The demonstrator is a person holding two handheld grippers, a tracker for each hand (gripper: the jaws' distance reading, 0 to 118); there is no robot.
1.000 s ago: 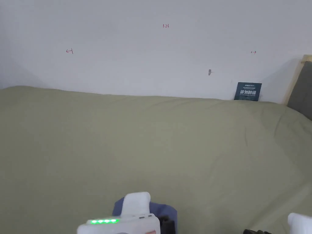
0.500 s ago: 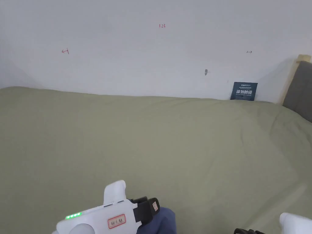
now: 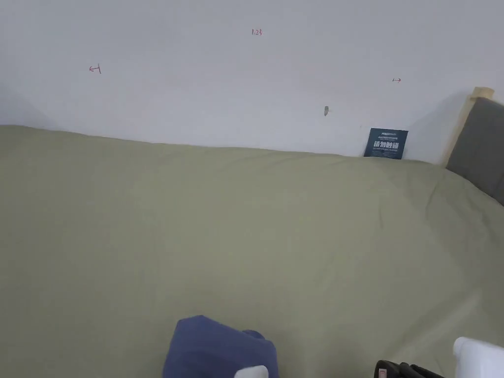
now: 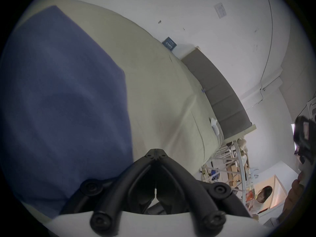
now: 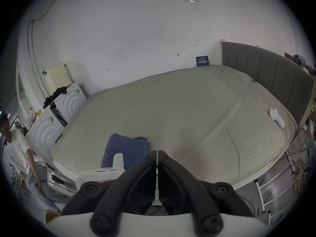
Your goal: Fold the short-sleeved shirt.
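Blue shirt (image 3: 219, 347) laid folded at the bed's (image 3: 295, 236) near edge.
Both jaw pairs are seen pressed together, empty: left gripper (image 4: 155, 152) just beside the shirt, right gripper (image 5: 157, 152) apart.

A red "1.23" (image 3: 256, 32) was handwritten on the wall (image 3: 197, 98), with a small red arrow (image 3: 95, 69) to its left and another (image 3: 396, 79) to its right. A dark blue sign (image 3: 386, 143) at the wall's foot bore white characters too small to read surely.
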